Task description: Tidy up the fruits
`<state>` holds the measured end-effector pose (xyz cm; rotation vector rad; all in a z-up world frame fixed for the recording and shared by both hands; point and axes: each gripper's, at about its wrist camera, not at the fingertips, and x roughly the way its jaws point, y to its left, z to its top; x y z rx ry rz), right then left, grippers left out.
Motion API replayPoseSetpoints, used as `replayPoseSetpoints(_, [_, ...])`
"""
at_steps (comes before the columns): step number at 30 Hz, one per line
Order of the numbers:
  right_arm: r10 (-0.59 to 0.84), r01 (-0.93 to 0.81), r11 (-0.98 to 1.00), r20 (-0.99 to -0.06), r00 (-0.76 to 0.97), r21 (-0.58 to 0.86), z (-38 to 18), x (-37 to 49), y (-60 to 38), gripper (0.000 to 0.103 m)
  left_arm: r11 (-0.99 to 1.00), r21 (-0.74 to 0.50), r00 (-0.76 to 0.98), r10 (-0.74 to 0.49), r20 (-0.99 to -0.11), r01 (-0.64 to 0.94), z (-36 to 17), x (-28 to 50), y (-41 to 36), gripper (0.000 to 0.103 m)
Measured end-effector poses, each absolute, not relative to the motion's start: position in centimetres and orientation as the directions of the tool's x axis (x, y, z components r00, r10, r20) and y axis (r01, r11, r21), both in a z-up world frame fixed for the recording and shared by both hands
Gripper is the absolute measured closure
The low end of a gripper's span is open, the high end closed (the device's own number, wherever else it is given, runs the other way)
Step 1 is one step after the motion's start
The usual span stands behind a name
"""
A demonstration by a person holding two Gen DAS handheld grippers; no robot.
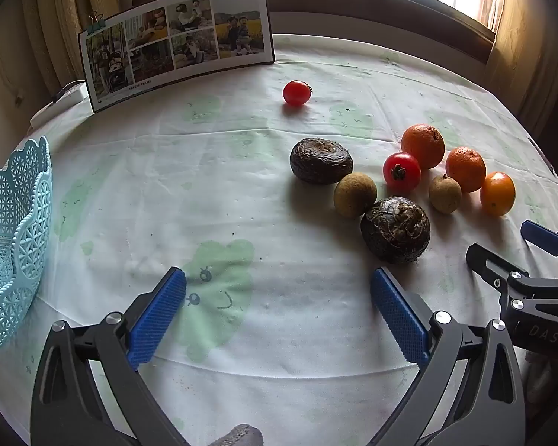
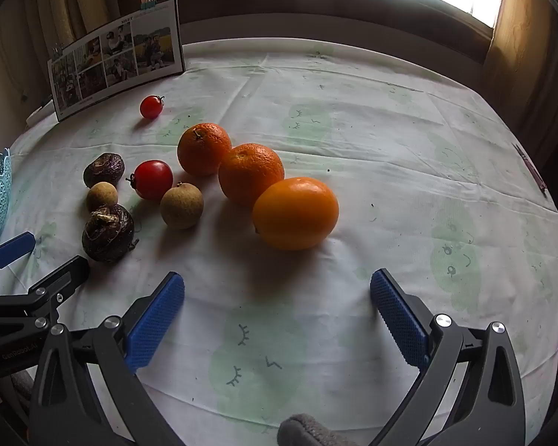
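the right gripper (image 2: 277,316) is spread wide and empty, the smooth orange fruit (image 2: 295,212) just ahead of it mid-table. the left gripper (image 1: 278,312) gapes too, with the blue basket (image 1: 11,245) at the table's left edge.

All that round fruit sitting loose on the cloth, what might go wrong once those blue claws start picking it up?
The fruits are bunched: closing on the near water chestnut may nudge the longan touching it, and it could roll. The smooth kumquat might slip from the right gripper. The blue basket stands far across the tablecloth, so a loosely held fruit could drop on the way.
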<state>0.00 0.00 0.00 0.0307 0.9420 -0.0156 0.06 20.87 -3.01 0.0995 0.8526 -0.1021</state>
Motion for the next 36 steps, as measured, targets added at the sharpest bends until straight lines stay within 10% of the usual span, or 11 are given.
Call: replayPoseSetpoints(36, [-0.003, 0.027, 1.000, -0.809, 0.588, 0.016, 0.00, 0.00, 0.01, 0.005, 0.971, 0.054, 0.624, -0.107, -0.774, 0.234, -3.41, 0.08, 20.65, 0.002])
